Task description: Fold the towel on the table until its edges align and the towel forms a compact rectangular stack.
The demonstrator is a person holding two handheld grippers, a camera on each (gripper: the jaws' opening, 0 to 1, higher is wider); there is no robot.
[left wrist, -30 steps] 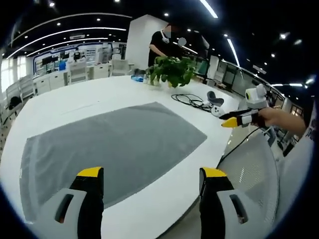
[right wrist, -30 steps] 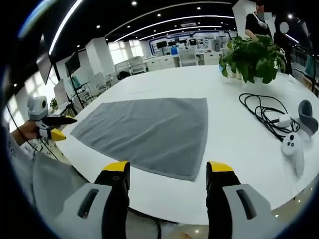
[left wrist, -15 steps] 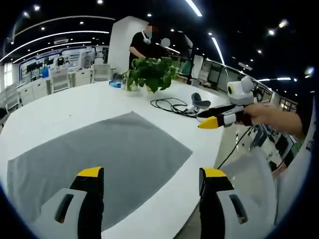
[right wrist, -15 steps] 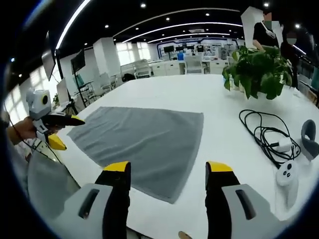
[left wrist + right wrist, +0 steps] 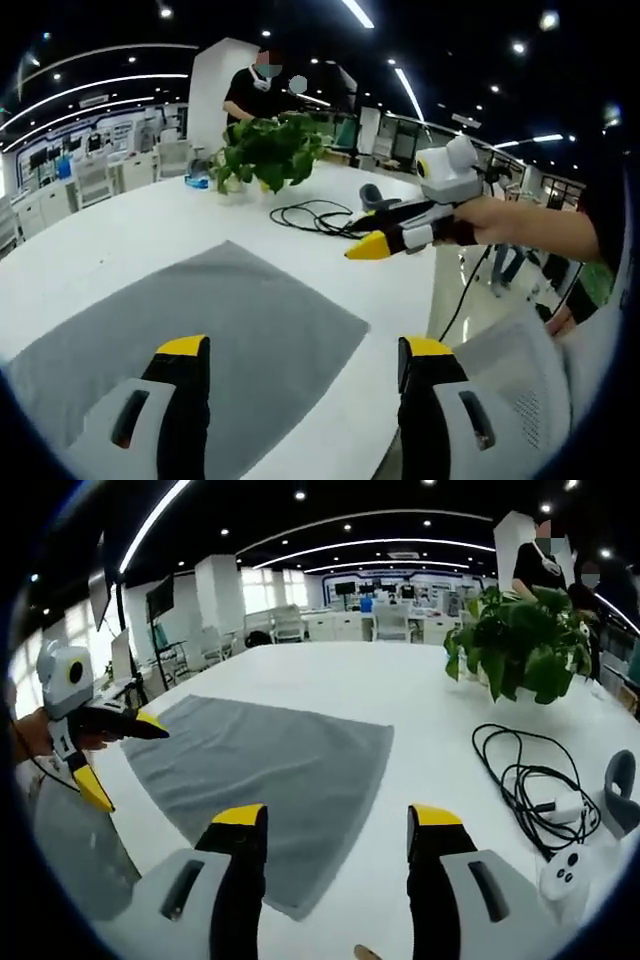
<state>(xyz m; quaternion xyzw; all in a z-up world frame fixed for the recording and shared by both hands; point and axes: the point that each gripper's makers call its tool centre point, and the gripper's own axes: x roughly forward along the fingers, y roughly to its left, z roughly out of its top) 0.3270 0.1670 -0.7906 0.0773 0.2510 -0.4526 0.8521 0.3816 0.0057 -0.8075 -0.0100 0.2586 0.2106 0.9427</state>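
no legible brand, label or writing anywhere; wall signage far beyond the jaws too blurred to read.

left gripper (image 5: 298, 352): jaws spread wide, yellow tips apart, nothing between them. grey towel (image 5: 190, 335) lying flat and unfolded on white tabletop (image 5: 120, 225), beyond and between the jaw tips, extending past the left jaw; near corner just beyond the right jaw tip. right gripper (image 5: 375, 240) seen beyond the right jaw, held in a hand (image 5: 500, 215), yellow tips hovering above the tabletop past the towel's corner; opening hard to judge from this angle.

right gripper view: right gripper (image 5: 338, 822) jaws wide apart, empty. towel (image 5: 265, 770) flat, beyond and between the jaw tips, reaching past the left jaw; one corner just short of the gap between the tips. left gripper (image 5: 110, 750) seen far off the left jaw, at the tabletop (image 5: 420, 700) edge beside the towel's far side, its two yellow tips splayed, holding nothing.

containers: potted plant (image 5: 520, 645) well beyond the right jaw, pot itself not clear behind the leaves; same plant (image 5: 265, 150) beyond the jaws in the left gripper view. black cable (image 5: 525, 775) coiled beyond the right jaw, white controller (image 5: 565, 865) just off that jaw. person (image 5: 255, 85) standing behind the plant.
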